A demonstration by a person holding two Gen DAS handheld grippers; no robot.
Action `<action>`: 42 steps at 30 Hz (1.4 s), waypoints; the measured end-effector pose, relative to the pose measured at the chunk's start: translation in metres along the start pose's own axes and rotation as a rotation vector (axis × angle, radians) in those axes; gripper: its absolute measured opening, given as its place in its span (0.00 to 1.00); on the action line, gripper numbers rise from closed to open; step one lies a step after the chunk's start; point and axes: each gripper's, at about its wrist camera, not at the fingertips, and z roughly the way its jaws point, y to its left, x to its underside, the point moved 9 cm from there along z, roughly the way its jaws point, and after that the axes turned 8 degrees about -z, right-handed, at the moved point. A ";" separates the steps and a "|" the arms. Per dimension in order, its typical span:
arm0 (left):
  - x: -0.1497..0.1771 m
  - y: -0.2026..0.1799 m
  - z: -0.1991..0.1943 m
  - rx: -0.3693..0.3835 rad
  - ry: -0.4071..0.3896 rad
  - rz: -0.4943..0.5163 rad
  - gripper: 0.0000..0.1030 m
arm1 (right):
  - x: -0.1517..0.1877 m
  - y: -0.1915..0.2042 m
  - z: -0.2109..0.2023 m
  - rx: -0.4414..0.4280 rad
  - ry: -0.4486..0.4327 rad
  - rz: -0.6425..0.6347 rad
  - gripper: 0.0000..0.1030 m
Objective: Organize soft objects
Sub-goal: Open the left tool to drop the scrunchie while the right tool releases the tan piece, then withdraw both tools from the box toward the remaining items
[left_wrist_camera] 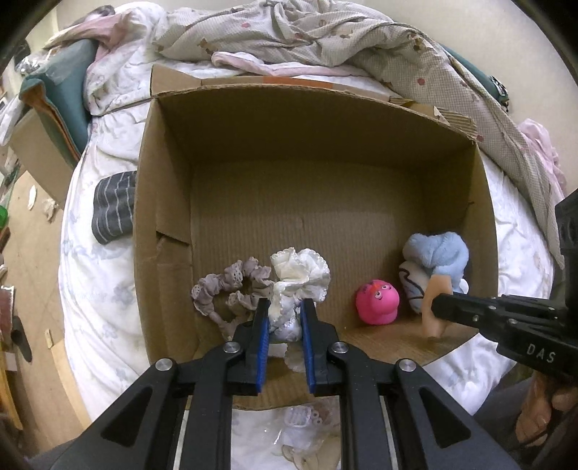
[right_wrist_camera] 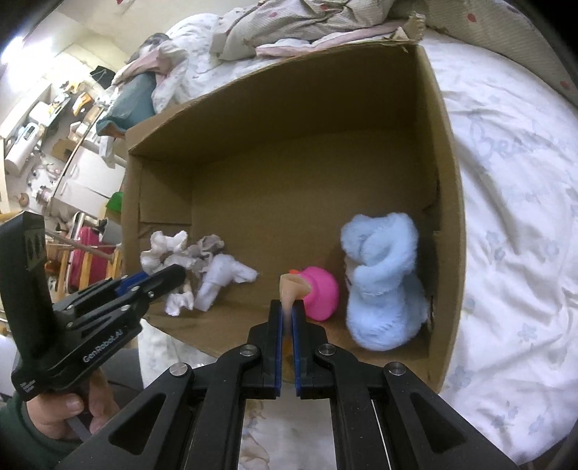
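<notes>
On the bed (left_wrist_camera: 94, 325), over its white flower-printed duvet, an open cardboard box (left_wrist_camera: 325, 119) sits with its flaps spread; a crumpled beige quilt (left_wrist_camera: 325, 32) and a pink garment lie heaped behind it, and a dark striped cloth (left_wrist_camera: 113, 206) lies just beside the box's left wall. Past the bed the room is cluttered: a desk and shelves crowded with small things. Inside the box, along its near edge, a grey lace scrunchie (left_wrist_camera: 231, 289) lies flat, touching a white lace scrunchie (left_wrist_camera: 300, 274). The left claw (left_wrist_camera: 285, 318) is clenched on that white scrunchie, which stands bunched upright between the blue pads, ruffles upward. To the right sits a pink rubber duck toy (left_wrist_camera: 377, 300), near a fluffy light-blue plush (right_wrist_camera: 383, 282) standing upright in the right corner. The right claw (right_wrist_camera: 288, 314) is clamped on a thin peach-coloured soft piece (right_wrist_camera: 292, 285), its long axis running up and away from the pads, tip just beside the duck
</notes>
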 end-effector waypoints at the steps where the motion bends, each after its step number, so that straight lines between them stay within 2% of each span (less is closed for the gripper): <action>1: 0.000 0.000 0.000 -0.001 0.003 0.001 0.13 | 0.000 -0.001 0.000 0.000 0.000 0.003 0.06; 9: -0.001 -0.003 -0.005 -0.003 -0.008 0.015 0.18 | 0.000 -0.002 0.001 -0.002 0.003 0.006 0.07; 15: -0.001 -0.003 -0.009 -0.014 -0.019 0.026 0.19 | -0.003 0.002 -0.002 -0.021 -0.021 0.006 0.13; 17: -0.002 -0.002 -0.010 -0.016 -0.020 0.022 0.22 | -0.005 0.003 -0.003 -0.026 -0.029 0.007 0.15; 18: -0.003 -0.002 -0.010 -0.015 -0.020 0.020 0.28 | -0.005 0.003 -0.004 -0.030 -0.033 0.008 0.16; 20: -0.004 0.000 -0.013 -0.019 -0.031 0.011 0.41 | -0.007 0.003 -0.007 -0.036 -0.048 0.014 0.26; 22: -0.006 0.001 -0.016 -0.029 -0.048 0.010 0.60 | -0.009 0.003 -0.009 -0.041 -0.059 0.022 0.33; 25: -0.007 0.003 -0.016 -0.044 -0.049 0.004 0.65 | -0.013 -0.002 -0.013 -0.033 -0.088 0.054 0.75; 30: -0.005 0.005 -0.012 -0.038 -0.026 -0.012 0.65 | -0.017 -0.008 -0.018 -0.032 -0.109 0.088 0.75; 42: -0.010 0.012 -0.025 -0.043 -0.069 -0.033 0.65 | -0.019 -0.003 -0.019 -0.022 -0.113 0.070 0.75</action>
